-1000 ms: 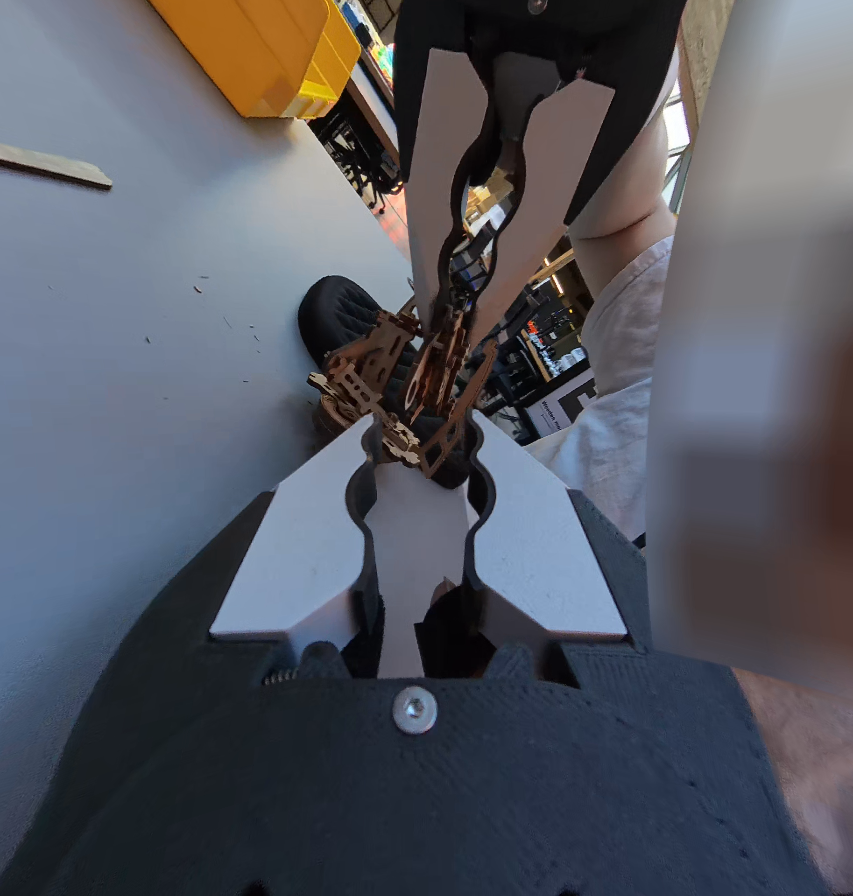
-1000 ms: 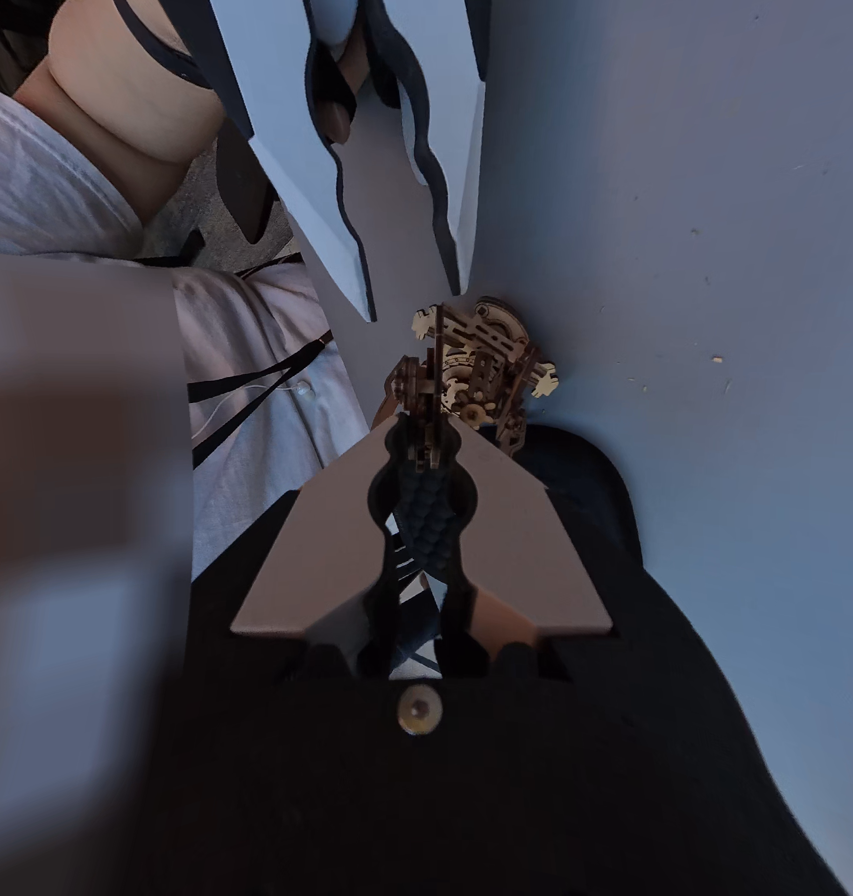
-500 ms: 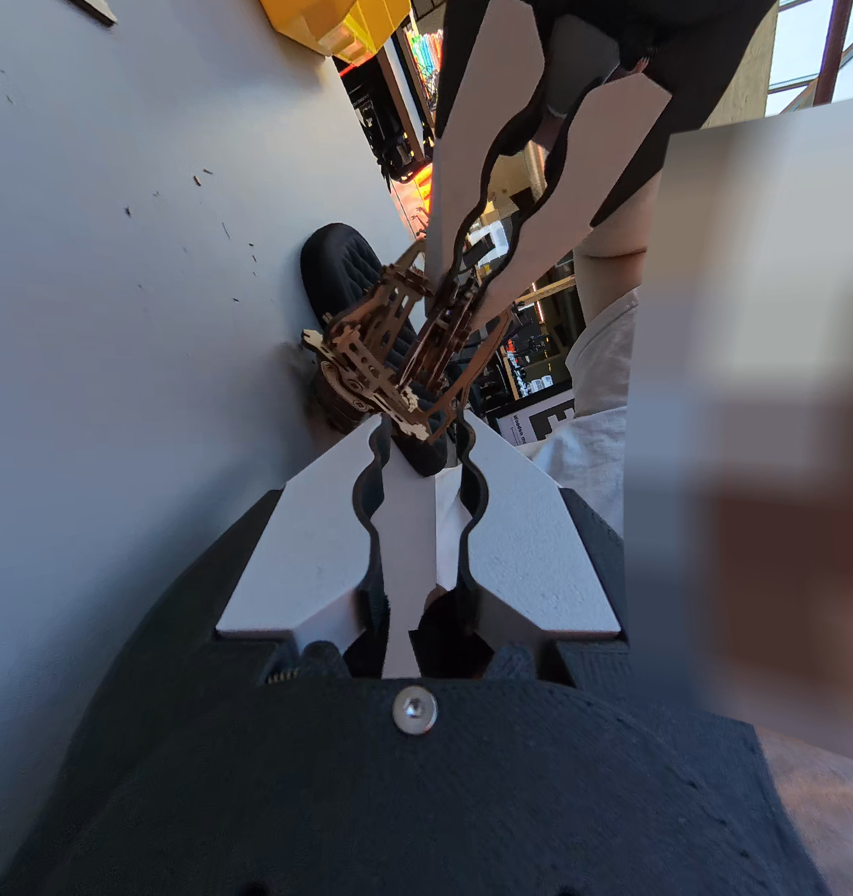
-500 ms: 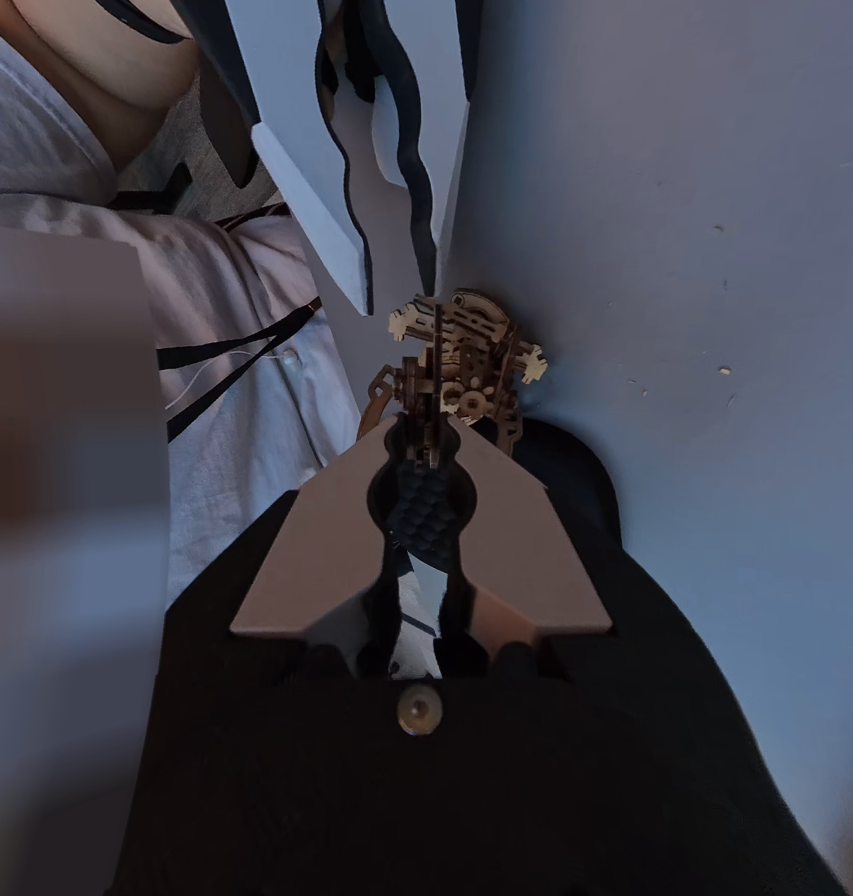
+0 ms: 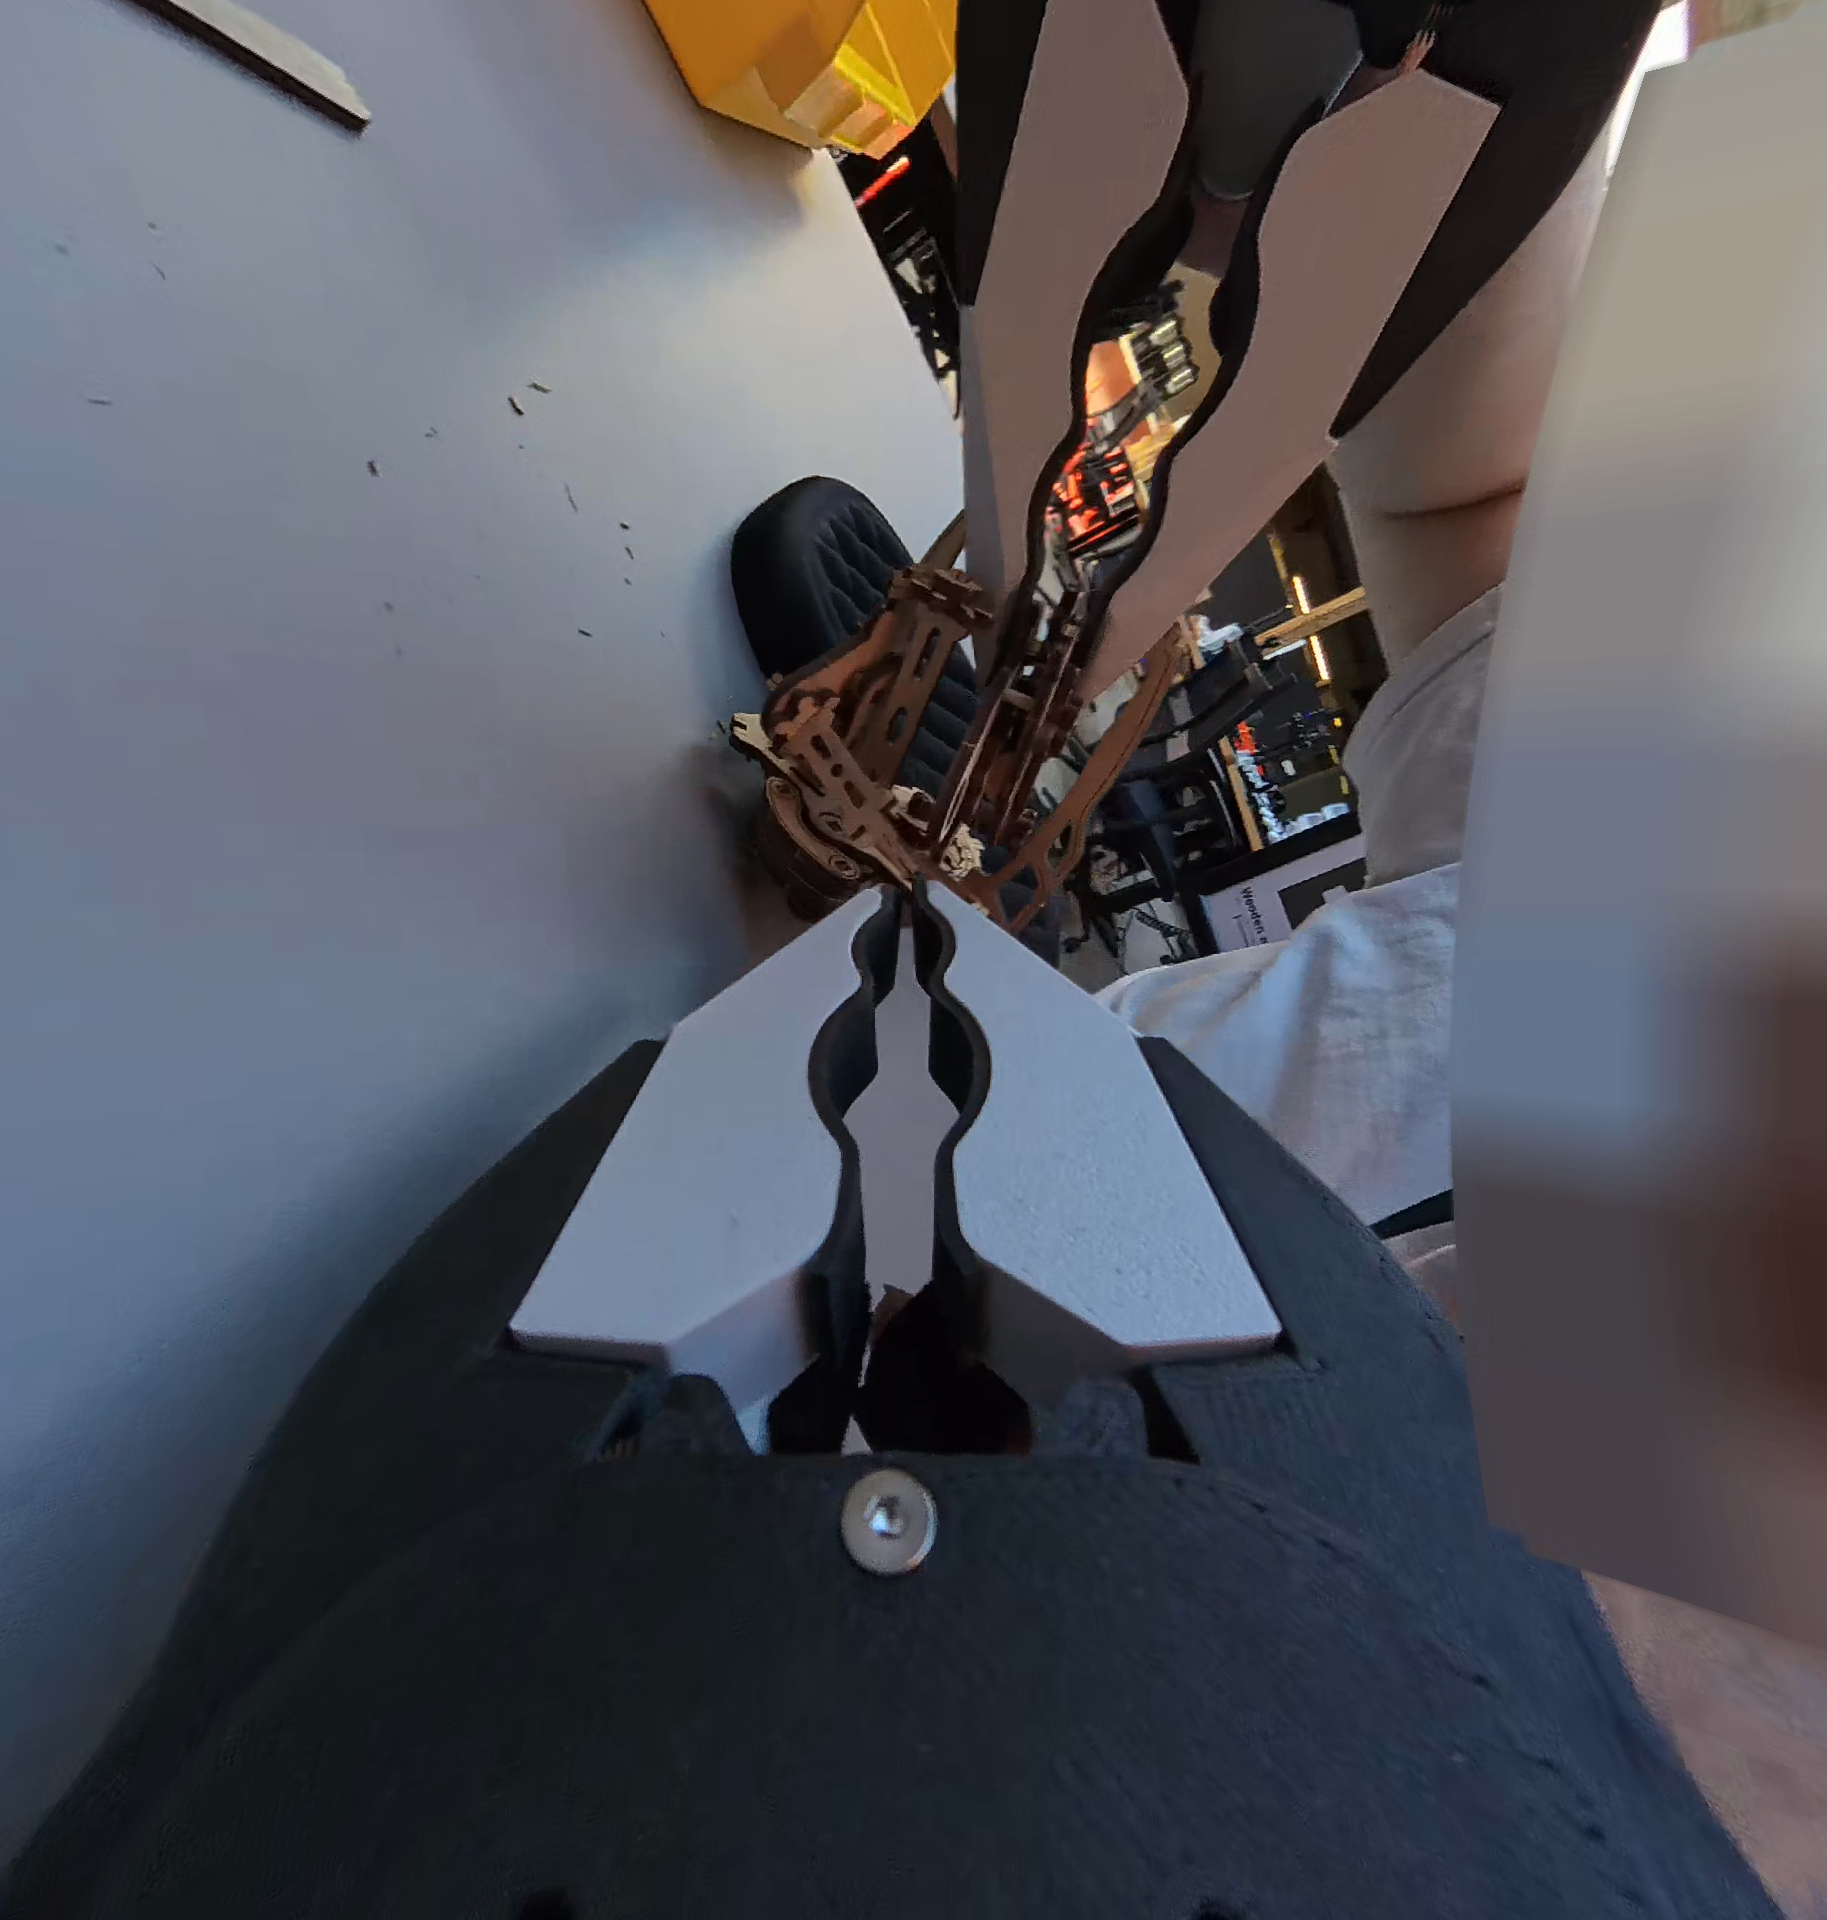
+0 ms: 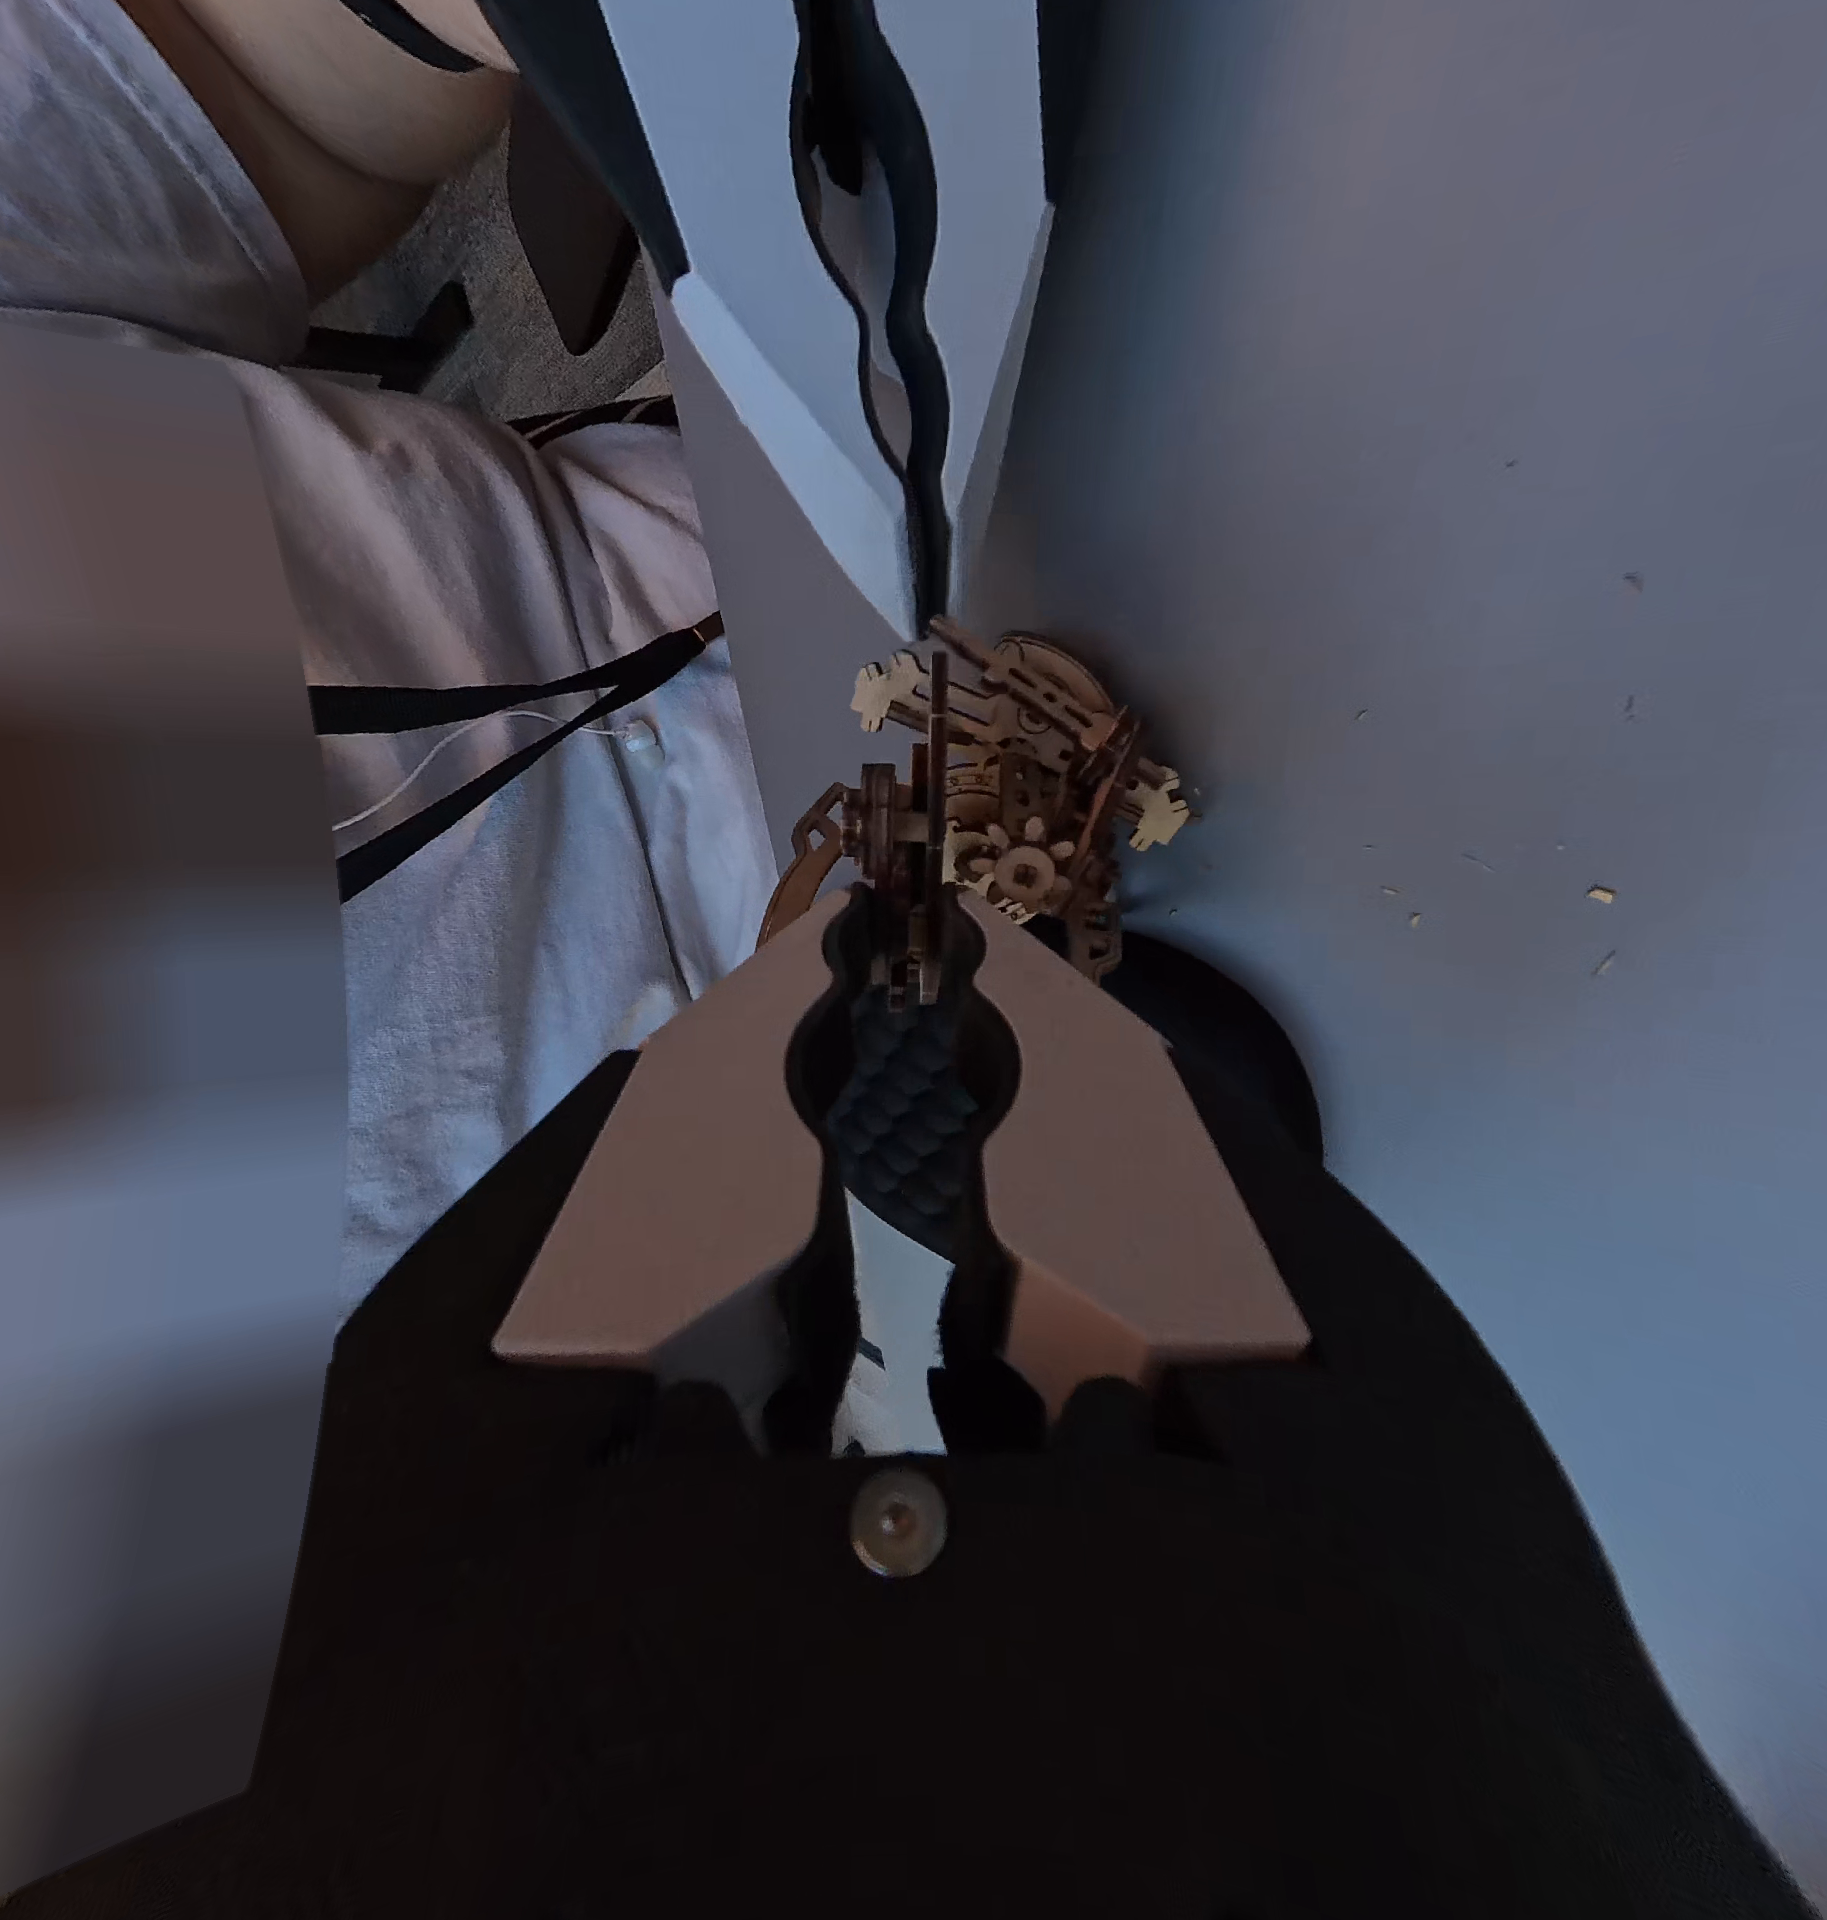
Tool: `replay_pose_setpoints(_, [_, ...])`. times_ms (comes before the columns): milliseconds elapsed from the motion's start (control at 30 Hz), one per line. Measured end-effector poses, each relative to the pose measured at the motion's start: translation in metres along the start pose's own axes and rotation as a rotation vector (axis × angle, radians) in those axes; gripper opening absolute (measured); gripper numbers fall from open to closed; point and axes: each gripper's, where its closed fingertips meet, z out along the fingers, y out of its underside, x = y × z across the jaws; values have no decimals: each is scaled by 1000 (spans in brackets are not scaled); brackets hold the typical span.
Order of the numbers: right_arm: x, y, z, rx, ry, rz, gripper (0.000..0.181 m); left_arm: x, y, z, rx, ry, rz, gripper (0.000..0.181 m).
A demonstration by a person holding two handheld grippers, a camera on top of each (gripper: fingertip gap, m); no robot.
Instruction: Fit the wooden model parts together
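My left gripper [image 5: 907, 902] is pinched nearly closed on the near edge of the brown laser-cut wooden model [image 5: 919, 769], held above the grey table [image 5: 317, 727]. My right gripper [image 6: 914, 914] grasps its flat wooden plate [image 6: 924, 831] edge-on from the opposite side — the plate's long axis runs along my fingers. The yellow plastic bins [image 5: 795, 62] stand far off — contents hidden.

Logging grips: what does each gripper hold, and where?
Right gripper pinches a thin upright plate of the wooden model. Left gripper is closed at its edge; contact unclear.
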Motion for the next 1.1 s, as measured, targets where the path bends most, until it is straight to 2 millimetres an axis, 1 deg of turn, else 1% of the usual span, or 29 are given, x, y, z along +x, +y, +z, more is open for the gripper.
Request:
replay_pose_setpoints(100, [-1,1,0,-1,-11,-36,12,-12,1,-4,-15,-100,31,0])
replay_pose_setpoints(167, [1,1,0,-4,-5,-39,12,-13,1,-3,-24,-115,35,0])
replay_pose_setpoints(233, [0,1,1,-3,-19,-38,12,-7,1,-1,-25,-78,45,5])
replay_pose_setpoints(267, [1,1,2,-6,-19,-39,12,-4,1,1,-26,-60,42,4])
replay_pose_setpoints(367, [-1,3,3,-14,-27,-58,12,-3,2,4,-31,-56,44,6])
replay_pose_setpoints(467, [-11,2,4,-8,-89,-84,11,1,2,7,-28,-20,21,7])
replay_pose_setpoints(533, [-10,3,6,-19,-88,-92,11,4,4,9,-31,1,5,6])
replay_pose_setpoints(600, [-12,8,8,-47,-95,-120,12,4,7,9,-43,-2,-7,7])
replay_pose_setpoints(700, [-12,14,12,-78,-98,-150,12,-1,12,4,-46,-39,-26,7])
replay_pose_setpoints(833, [-13,11,14,-63,-108,-143,11,3,19,2,-66,-19,-61,8])
replay_pose_setpoints(1100, [-12,6,12,-42,-104,-101,11,-1,12,4,-46,-34,-28,8])
